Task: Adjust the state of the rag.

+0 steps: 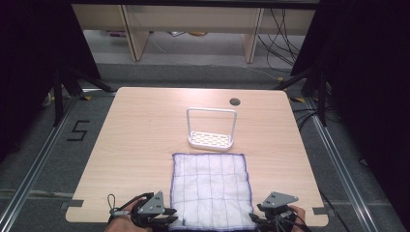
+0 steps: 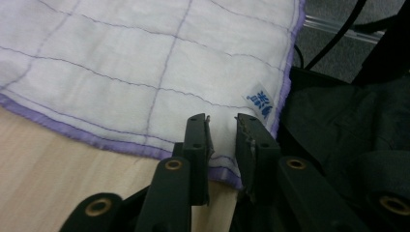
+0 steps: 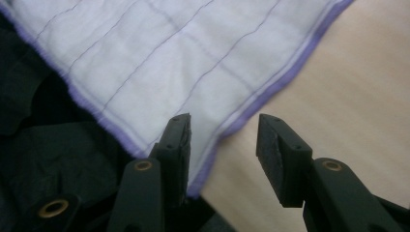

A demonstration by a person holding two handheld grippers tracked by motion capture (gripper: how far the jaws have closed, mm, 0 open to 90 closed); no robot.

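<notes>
Table [image 1: 145, 145] — pale wood top with rounded corners and a cable hole near the far edge; bears every item below.

Cloth [image 1: 211, 188] — white, square, quilted in thin purple lines with a purple hem. Lies flat and spread on the near half of the table, its near edge overhanging the table's front edge toward the person, likely so both near corners can be taken from below and above. A small blue-printed label [image 2: 259, 103] sits by the near-left corner.

Rack [image 1: 212, 127] — white wire frame, upright hoop over a perforated base, standing just beyond the cloth's far edge and apart from it; presumably where the cloth is meant to hang.

Left gripper [image 2: 222, 121] — at the cloth's near-left corner, fingers apart with a narrow gap, the hem lying between them; the pads seem not to press the fabric, though the angle is poor.

Right gripper [image 3: 223, 121] — at the near-right corner, fingers wide apart, straddling the hem, nothing clamped.
</notes>
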